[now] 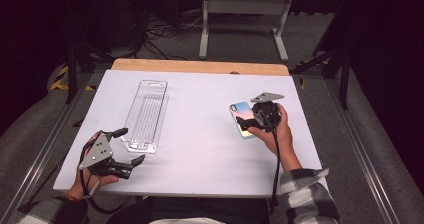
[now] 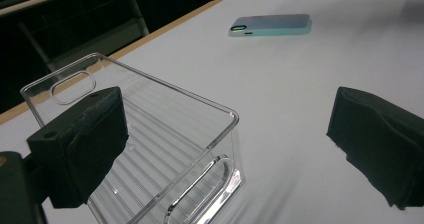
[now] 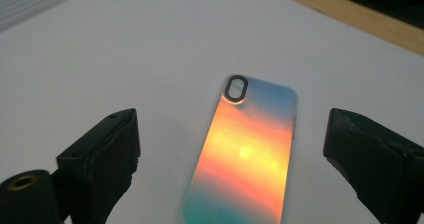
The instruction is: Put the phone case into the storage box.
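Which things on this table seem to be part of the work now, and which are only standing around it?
Likely in use:
- iridescent orange-and-teal phone case, framed by the open right gripper
- clear ribbed plastic packaging tray, beside the open left gripper

Only around:
- white metal stand behind the table
- black cables on the floor

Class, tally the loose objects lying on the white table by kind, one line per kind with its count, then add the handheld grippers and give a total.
Clear plastic tray: 1
Iridescent phone case: 1
Handheld grippers: 2, the left gripper and the right gripper
Total: 4
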Demonstrator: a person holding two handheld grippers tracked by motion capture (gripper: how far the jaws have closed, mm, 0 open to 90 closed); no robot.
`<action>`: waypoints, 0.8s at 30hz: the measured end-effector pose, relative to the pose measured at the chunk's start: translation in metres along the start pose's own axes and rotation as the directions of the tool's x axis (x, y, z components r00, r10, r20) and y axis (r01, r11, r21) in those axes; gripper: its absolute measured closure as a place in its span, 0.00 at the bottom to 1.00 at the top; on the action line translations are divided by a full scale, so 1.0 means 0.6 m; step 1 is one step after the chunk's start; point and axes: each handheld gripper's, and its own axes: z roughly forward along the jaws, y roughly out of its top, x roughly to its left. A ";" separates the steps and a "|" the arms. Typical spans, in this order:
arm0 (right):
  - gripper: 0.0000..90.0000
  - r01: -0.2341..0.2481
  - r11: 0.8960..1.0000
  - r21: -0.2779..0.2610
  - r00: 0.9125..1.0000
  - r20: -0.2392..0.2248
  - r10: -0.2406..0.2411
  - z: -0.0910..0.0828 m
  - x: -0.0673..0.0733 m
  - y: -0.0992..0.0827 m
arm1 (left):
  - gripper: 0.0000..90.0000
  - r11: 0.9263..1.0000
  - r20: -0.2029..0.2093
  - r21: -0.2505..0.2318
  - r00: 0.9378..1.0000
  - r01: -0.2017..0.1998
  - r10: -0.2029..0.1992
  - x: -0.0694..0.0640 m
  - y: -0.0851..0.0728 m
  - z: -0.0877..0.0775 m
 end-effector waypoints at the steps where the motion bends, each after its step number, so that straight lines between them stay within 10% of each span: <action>1: 0.10 -0.007 1.000 0.020 1.000 0.000 0.007 0.008 -0.005 0.006 | 0.03 1.000 0.001 0.002 1.000 0.004 -0.004 -0.001 -0.001 0.000; 8: 0.11 -0.033 0.988 0.153 0.999 -0.034 0.039 0.070 -0.030 0.034 | 0.04 1.000 0.002 0.009 1.000 0.000 0.000 -0.002 -0.003 -0.002; 14: 0.12 -0.040 0.955 0.294 0.999 0.012 0.038 0.125 -0.030 0.033 | 0.04 1.000 0.010 0.016 1.000 -0.002 0.002 -0.003 -0.004 0.000; 24: 0.09 -0.112 0.931 0.347 0.994 0.020 0.112 0.152 -0.052 0.028 | 0.04 1.000 0.023 0.023 1.000 0.003 -0.004 -0.004 -0.006 0.003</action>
